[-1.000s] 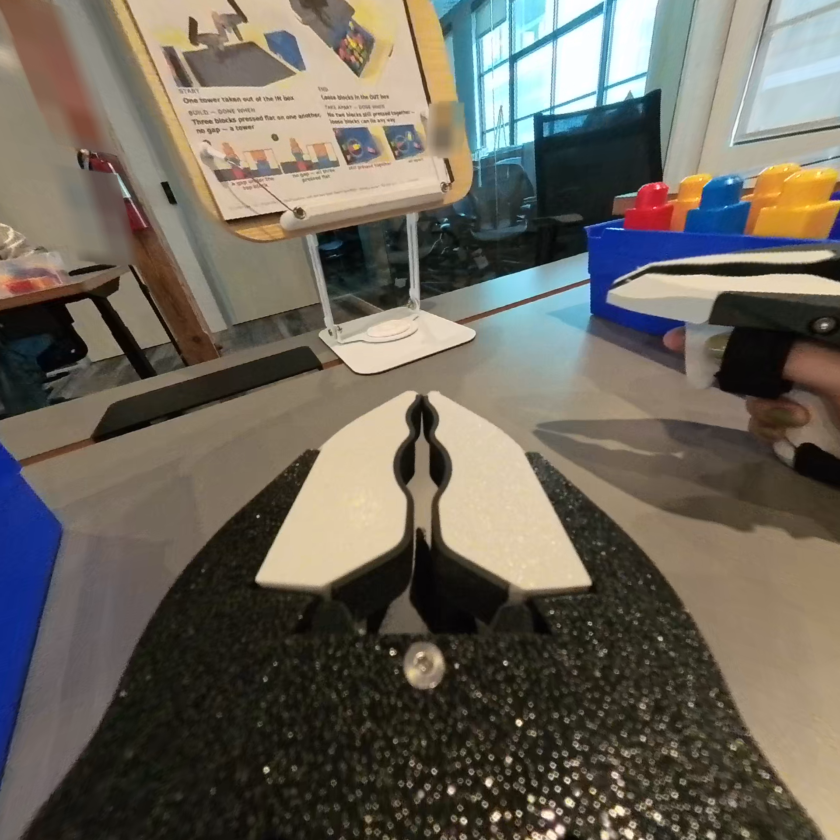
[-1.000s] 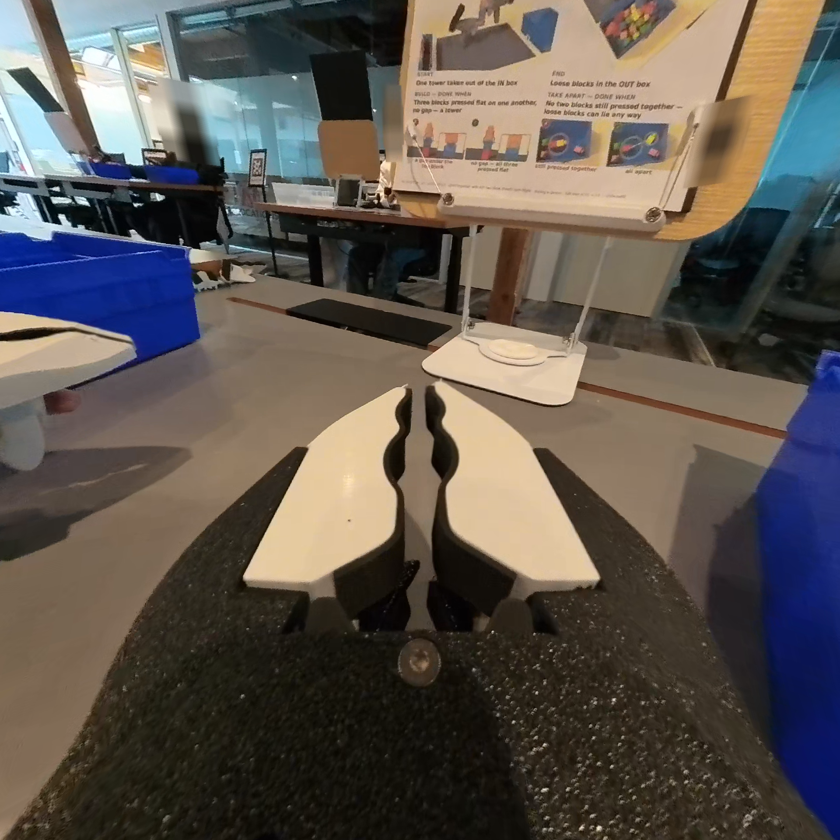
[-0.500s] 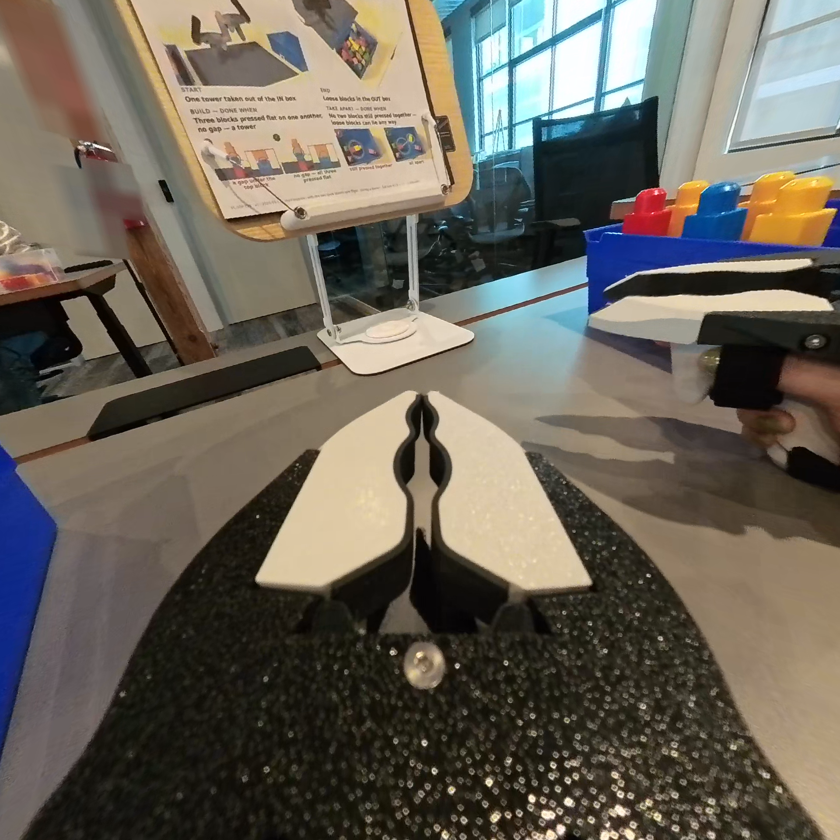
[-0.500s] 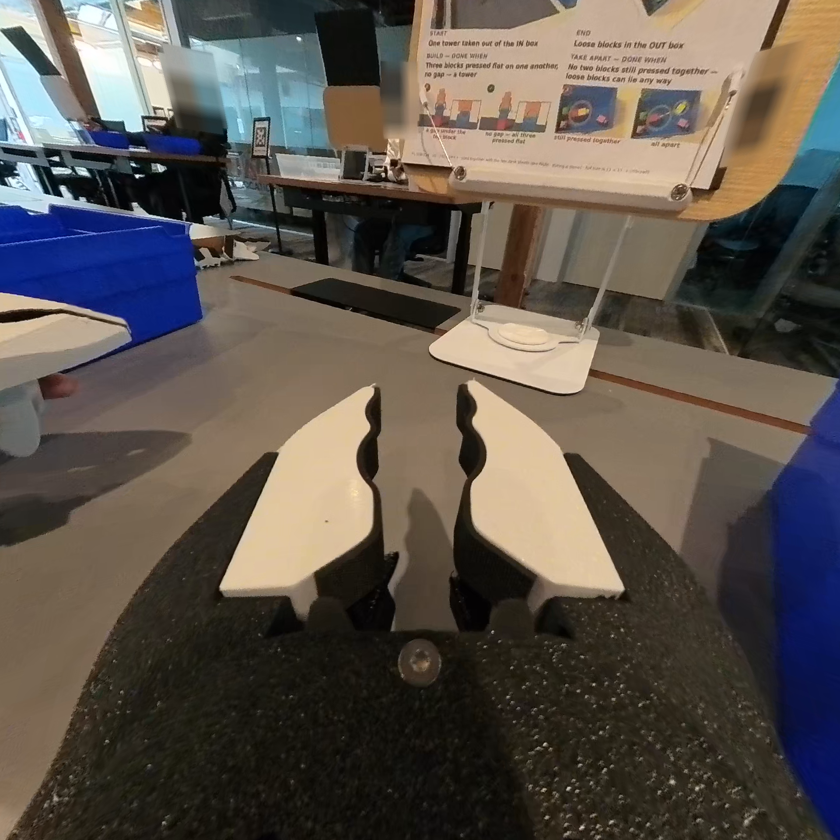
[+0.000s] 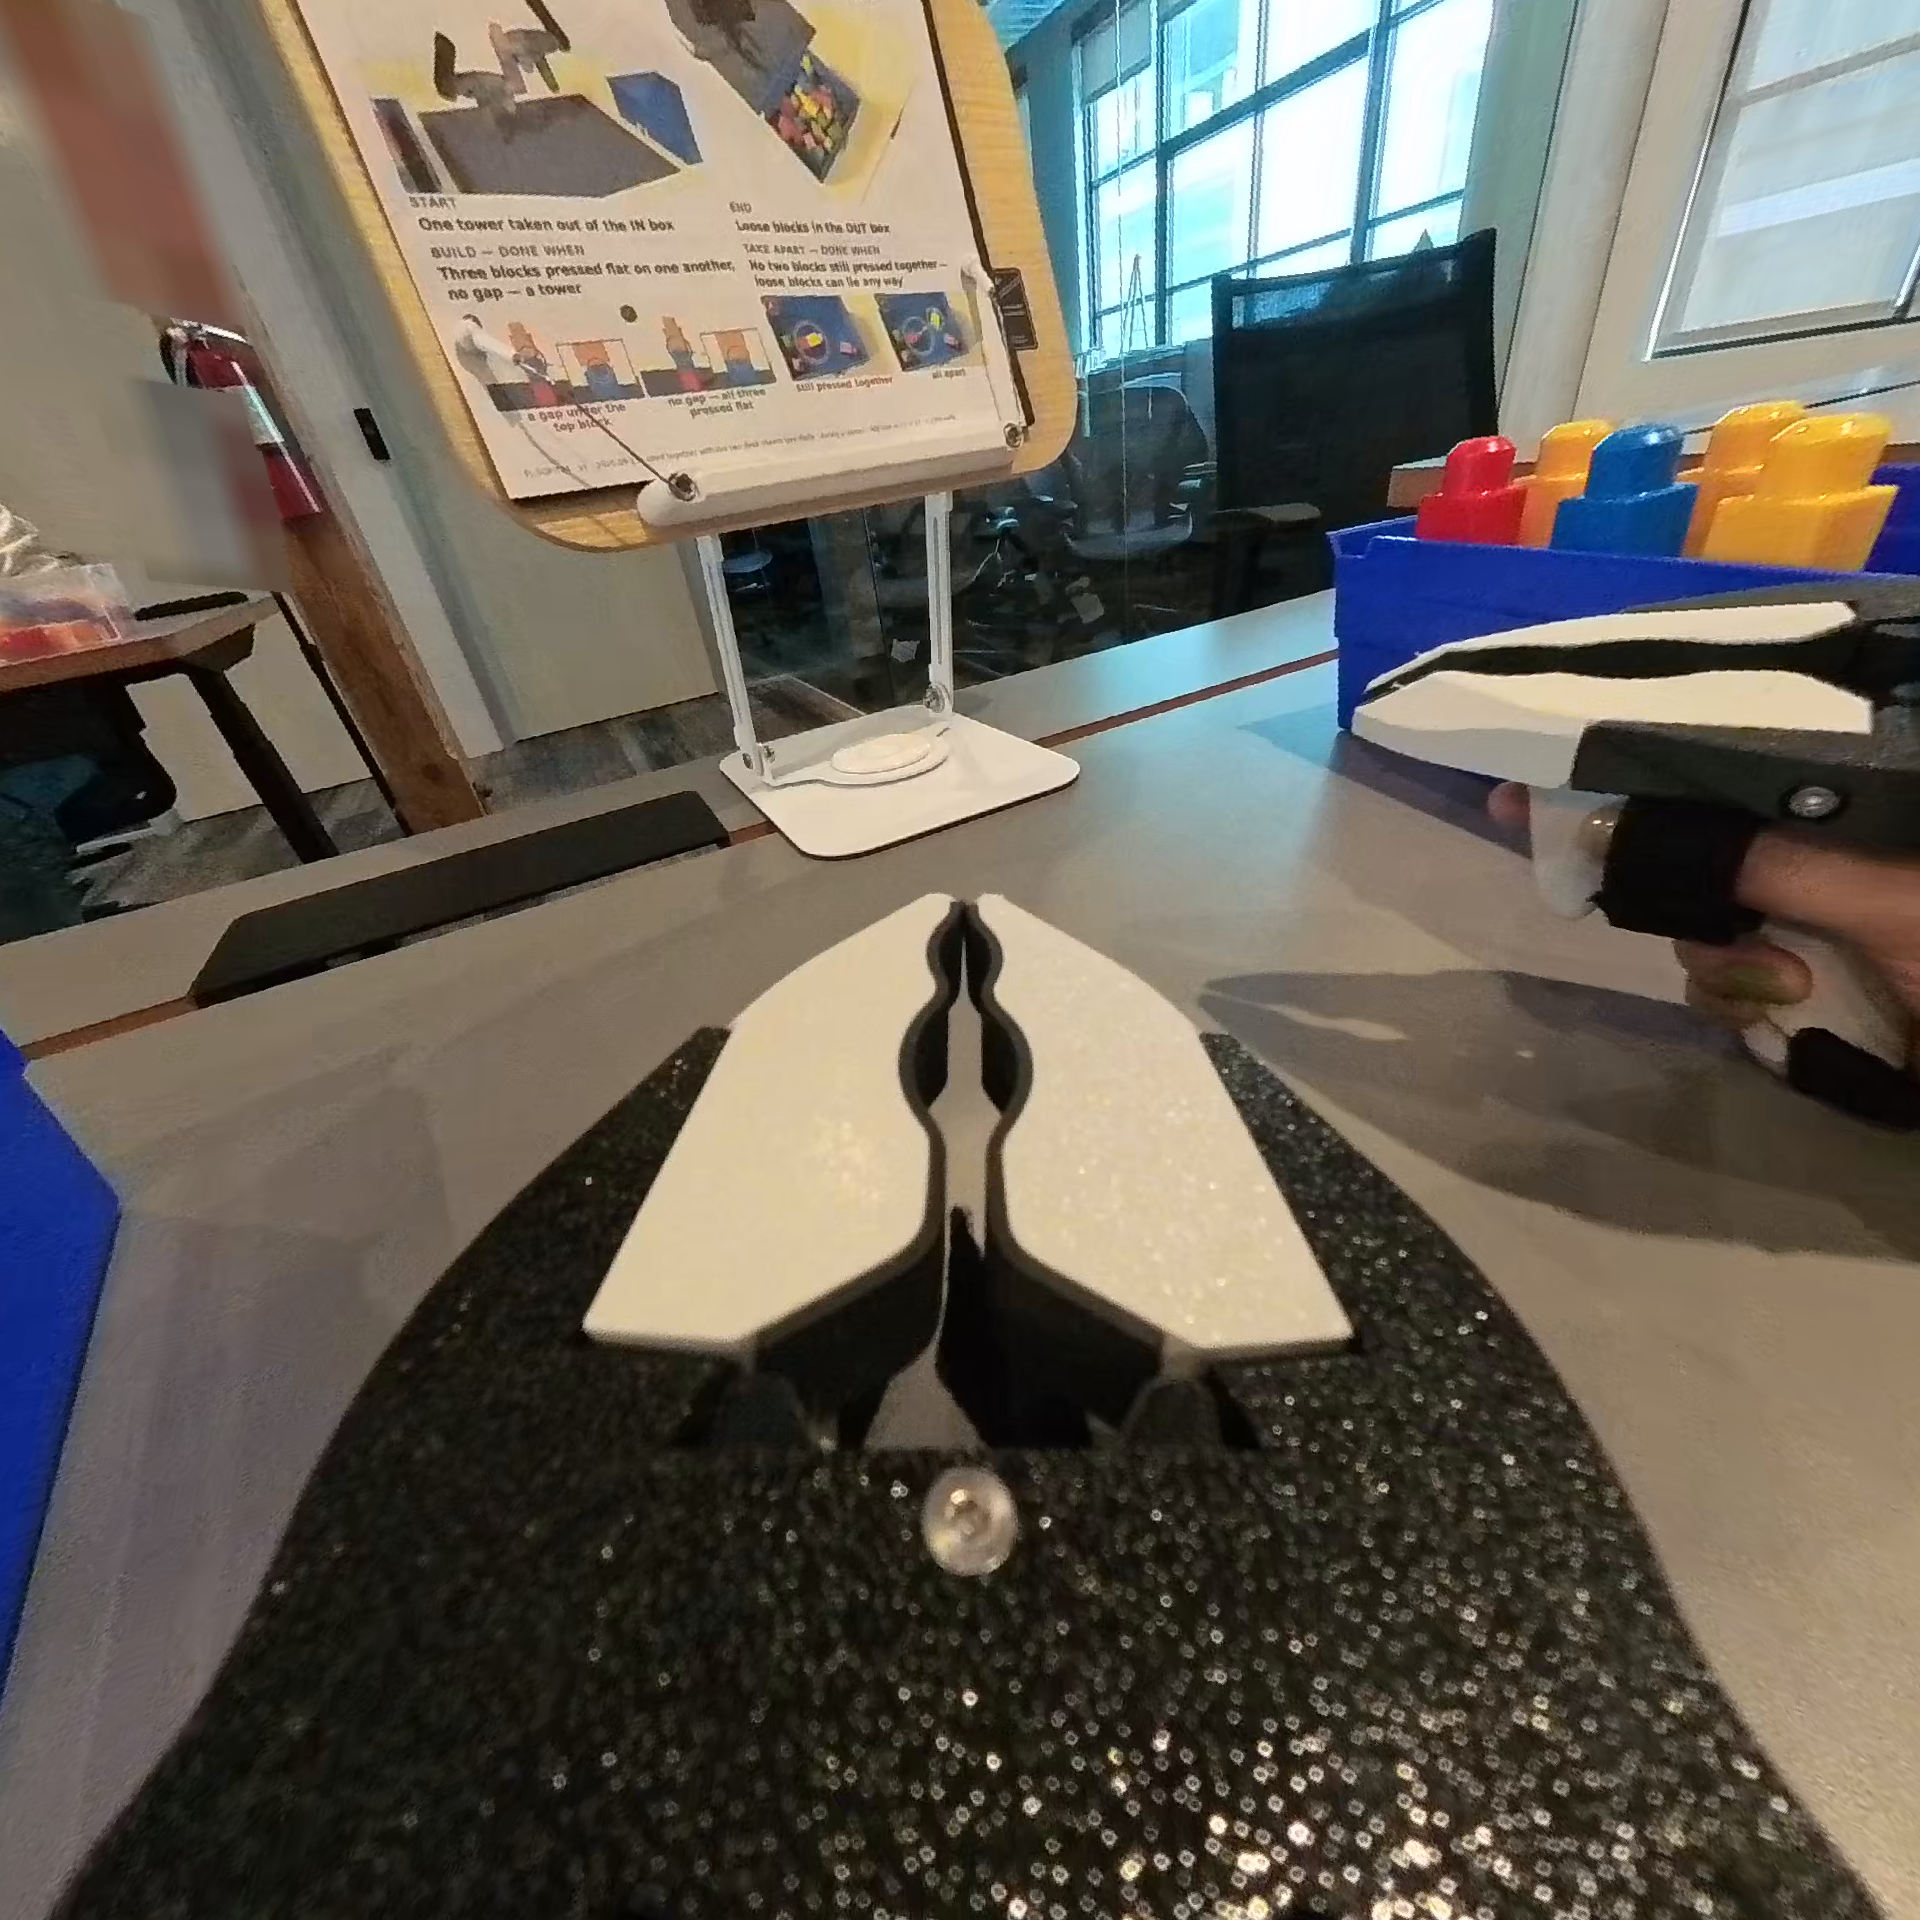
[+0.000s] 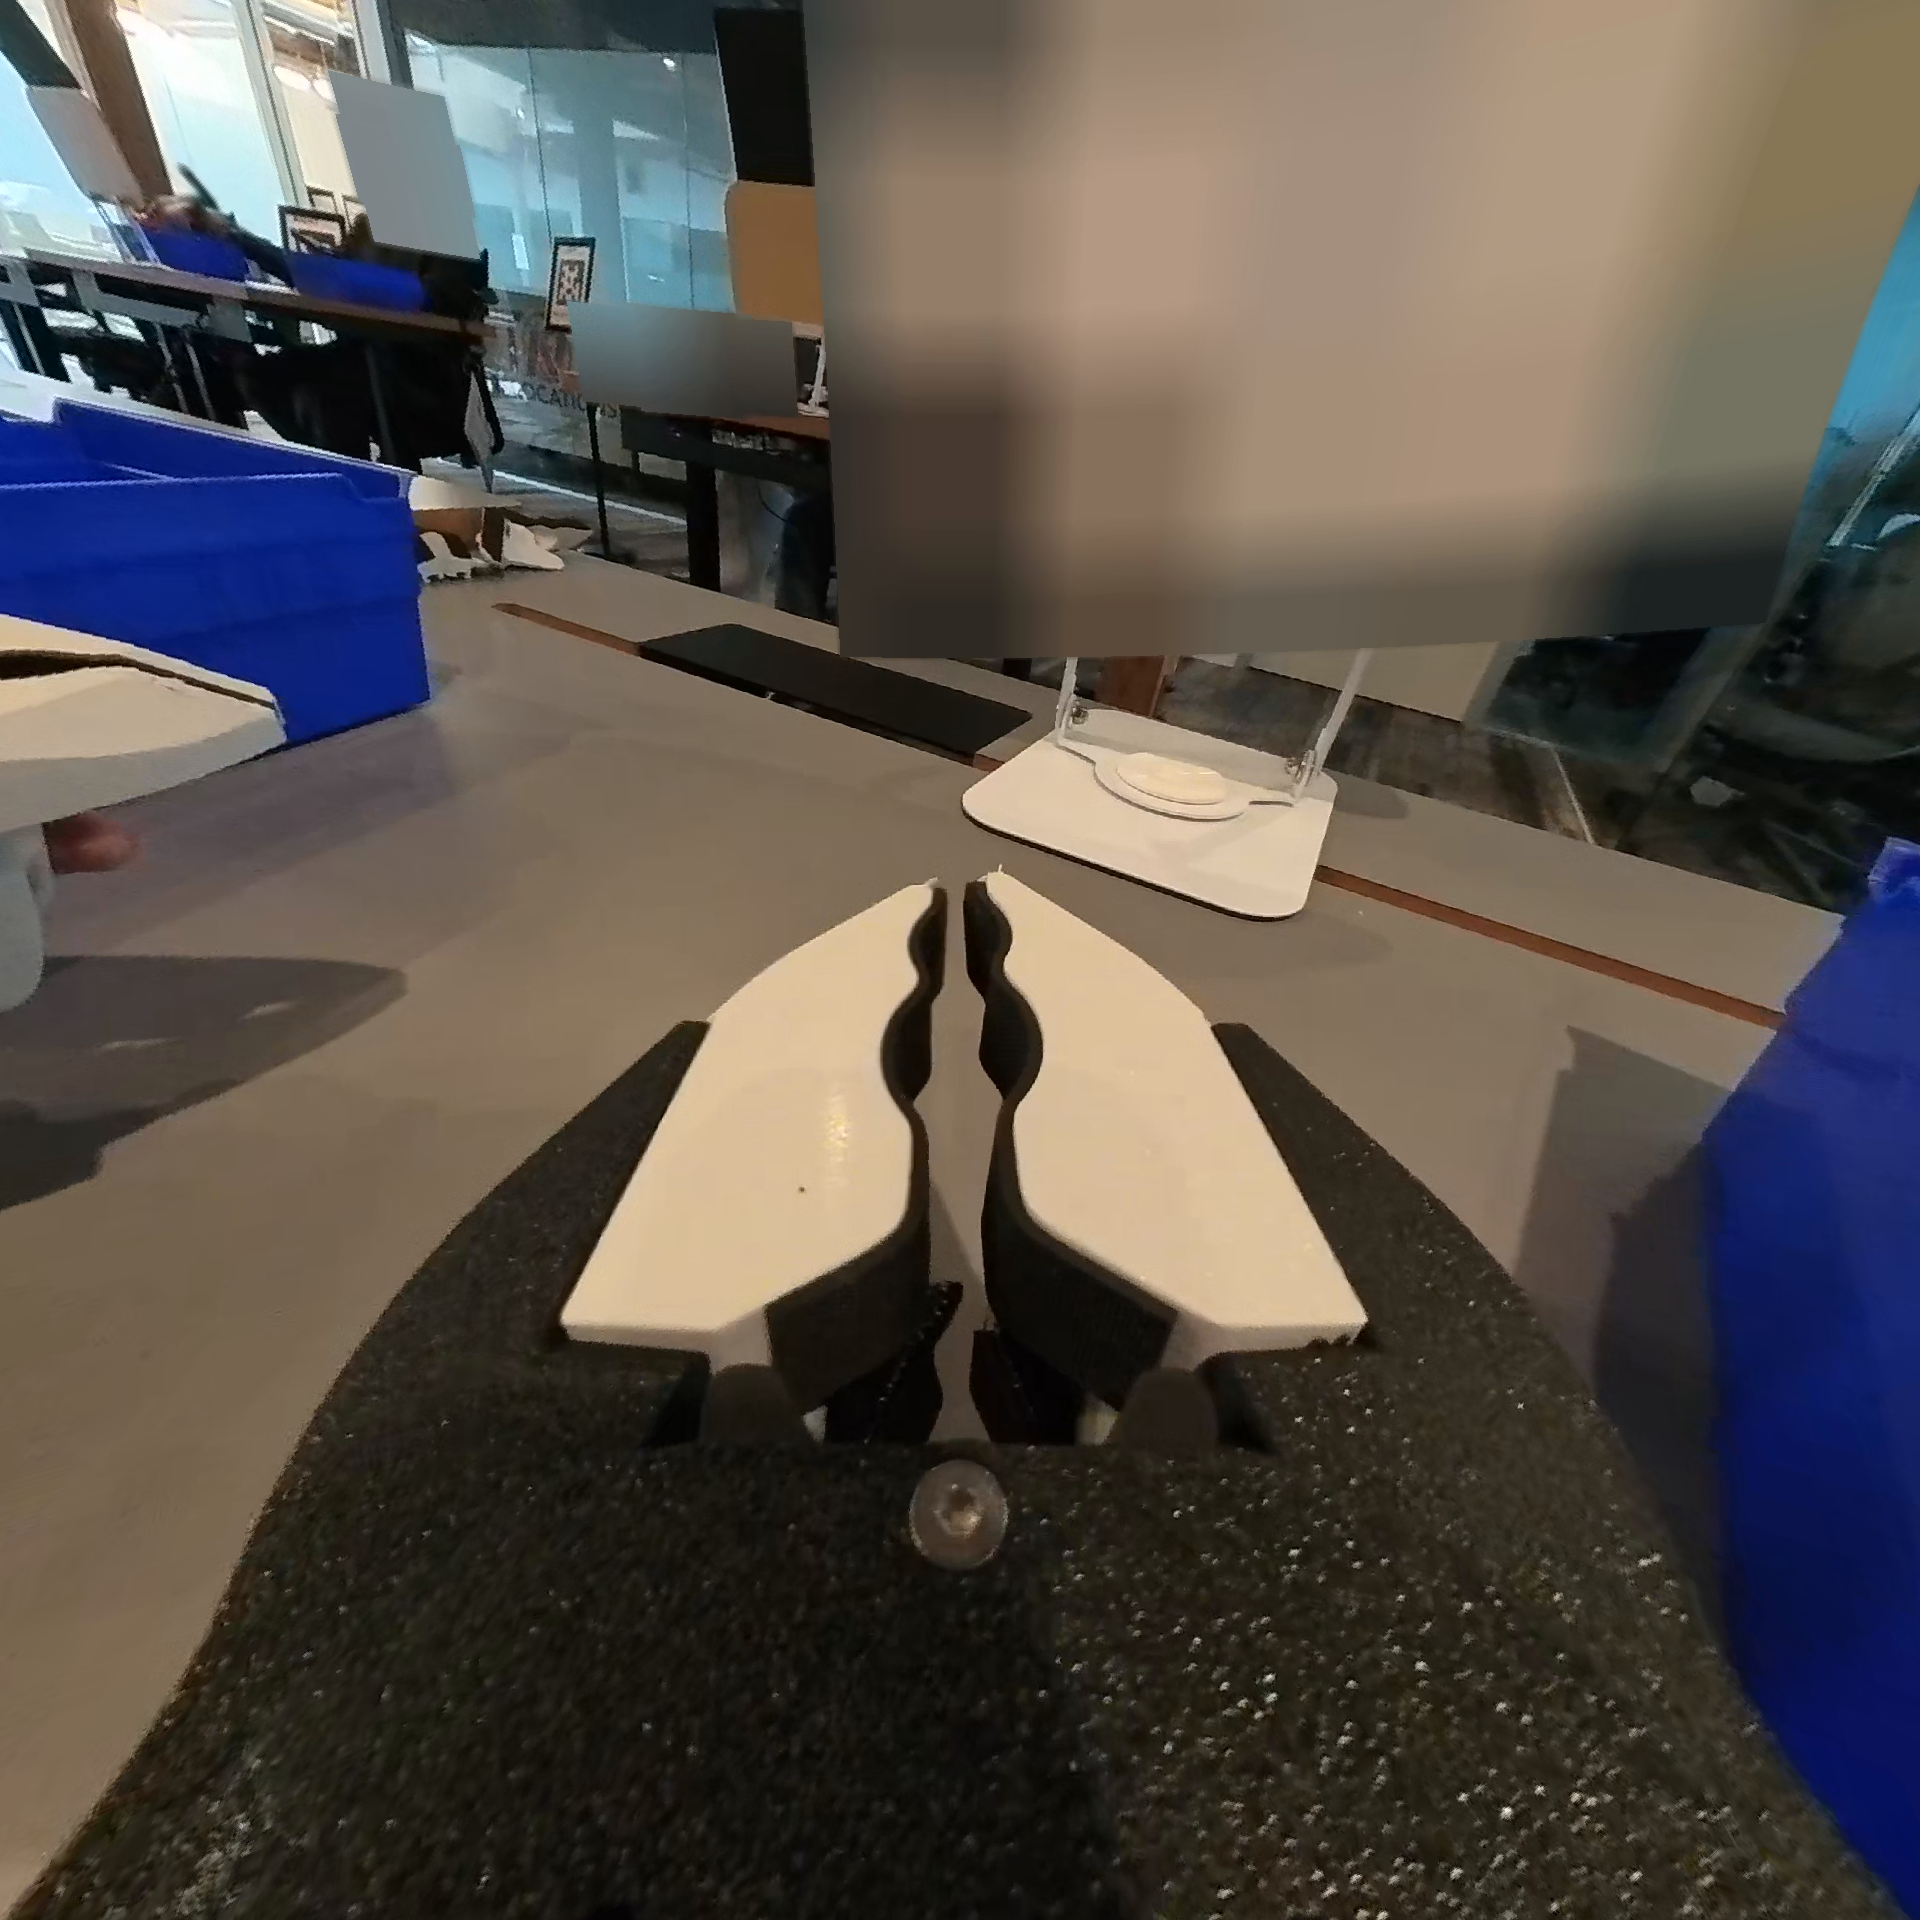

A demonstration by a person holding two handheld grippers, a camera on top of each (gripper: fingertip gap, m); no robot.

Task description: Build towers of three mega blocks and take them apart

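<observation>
Right now both grippers hover low over the grey table (image 5: 1143, 883), each with nothing between its white fingers. In its own view the left gripper (image 5: 962, 914) is clenched, tips meeting at the front with only the wavy hollows of the black inner pads leaving slits farther back. The right gripper (image 6: 963, 894) is drawn together too, though a thin line of daylight runs between its tips; it grasps nothing.

From the left wrist view, the right gripper also shows at the far right, lying on its side with a person's hand (image 5: 1808, 935) wrapped around its handle, a black strap over the fingers. Just beyond it sits a blue bin (image 5: 1455, 592) on the right part of the table, and the mega blocks (image 5: 1662, 488) stand in it: red, orange, blue and yellow ones rising above the rim, packed side by side. How they are stacked below the rim is hidden.

At the far middle of the table a white stand (image 5: 904, 769) carries a wooden board with an illustrated instruction sheet (image 5: 686, 239). To its left, a flat black pad (image 5: 457, 894) lies along the table's far edge. Another blue bin (image 6: 229, 582) sits at the left in the right wrist view, with the tip of the left gripper poking in just in front of it. A black mesh office chair (image 5: 1351, 395) stands beyond the table by the windows.
</observation>
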